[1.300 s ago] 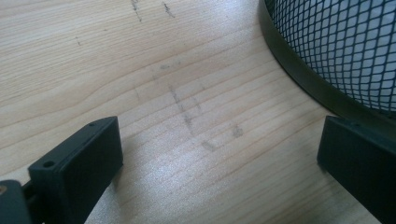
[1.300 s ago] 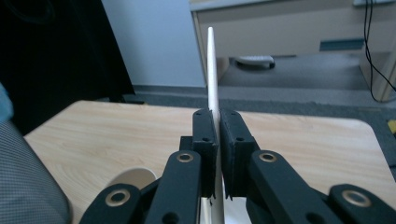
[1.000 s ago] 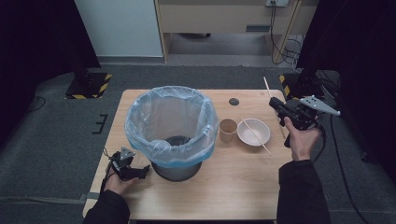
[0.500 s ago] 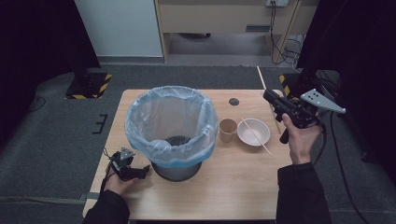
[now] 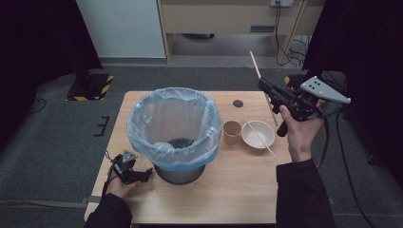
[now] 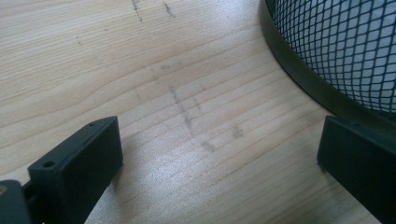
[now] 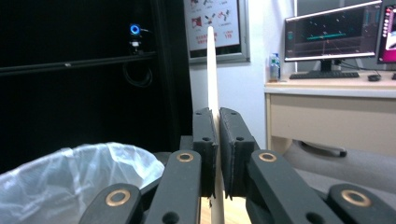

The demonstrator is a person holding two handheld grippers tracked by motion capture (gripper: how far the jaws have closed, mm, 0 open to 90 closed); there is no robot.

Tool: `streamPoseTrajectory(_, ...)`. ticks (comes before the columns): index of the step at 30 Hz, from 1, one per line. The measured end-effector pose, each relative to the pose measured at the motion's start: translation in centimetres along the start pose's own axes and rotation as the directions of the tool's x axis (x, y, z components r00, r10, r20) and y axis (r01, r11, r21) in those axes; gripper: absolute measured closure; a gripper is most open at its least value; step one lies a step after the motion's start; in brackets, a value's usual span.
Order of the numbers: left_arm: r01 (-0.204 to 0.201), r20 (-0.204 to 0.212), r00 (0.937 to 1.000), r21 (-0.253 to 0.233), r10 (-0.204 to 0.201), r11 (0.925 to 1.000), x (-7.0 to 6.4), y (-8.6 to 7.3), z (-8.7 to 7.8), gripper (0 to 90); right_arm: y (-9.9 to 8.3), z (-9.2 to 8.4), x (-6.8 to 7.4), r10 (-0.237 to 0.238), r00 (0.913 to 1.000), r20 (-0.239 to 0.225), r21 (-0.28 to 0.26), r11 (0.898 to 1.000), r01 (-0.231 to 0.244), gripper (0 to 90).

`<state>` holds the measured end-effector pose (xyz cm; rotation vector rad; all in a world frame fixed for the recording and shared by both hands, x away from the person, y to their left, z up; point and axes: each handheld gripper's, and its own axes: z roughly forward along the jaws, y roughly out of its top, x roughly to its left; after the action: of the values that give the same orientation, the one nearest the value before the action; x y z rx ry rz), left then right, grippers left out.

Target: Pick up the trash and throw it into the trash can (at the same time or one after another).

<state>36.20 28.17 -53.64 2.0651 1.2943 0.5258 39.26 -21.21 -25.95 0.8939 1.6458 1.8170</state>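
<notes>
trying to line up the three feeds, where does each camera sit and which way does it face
High view: above the person's side, looking forward and down on the table, bin, cup and bowl; both forearms and hands show, with the left gripper and right gripper.
Left gripper view: low over the table, facing the bin's mesh base; its open jaws show.
Right gripper view: raised, facing level across the room at a desk; its jaws clamp a chopstick.
Shared: the bin's bag and the chopstick show in both the right gripper and high views.

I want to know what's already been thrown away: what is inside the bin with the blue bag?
Inside the bin the pale blue bag lines the walls, and a dark patch shows at the bottom. No trash is visible, though the near rim hides part of the floor.
</notes>
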Motion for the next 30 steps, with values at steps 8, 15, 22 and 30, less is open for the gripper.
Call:
streamPoseTrajectory(8, 0.0, 0.0, 1.0, 0.0, 0.0, 1.0, 0.0, 0.0, 0.0, 0.0, 1.5, 1.2, 2.0, -0.018, 0.999, -0.042, -0.019, 1.0, 0.018, 85.9)
streamPoseTrajectory(15, 0.0, 0.0, 1.0, 0.0, 0.0, 1.0, 0.0, 0.0, 0.0, 0.0, 2.3, 2.5, 3.9, -0.024, 0.996, -0.086, -0.025, 0.999, 0.022, 85.9)
streamPoseTrajectory(22, 0.003, -0.001, 1.0, -0.003, -0.003, 1.0, 0.0, 0.0, 0.0, 0.0, 2.7, 4.3, 6.0, -0.036, 0.9913, -0.127, -0.019, 0.999, 0.034, 85.9)
streamPoseTrajectory(30, 0.003, 0.0, 1.0, -0.003, -0.003, 1.0, 0.0, 0.0, 0.0, 0.0, 2.3, 6.3, 7.4, -0.027, 0.9869, -0.159, -0.007, 1.0, 0.026, 85.9)
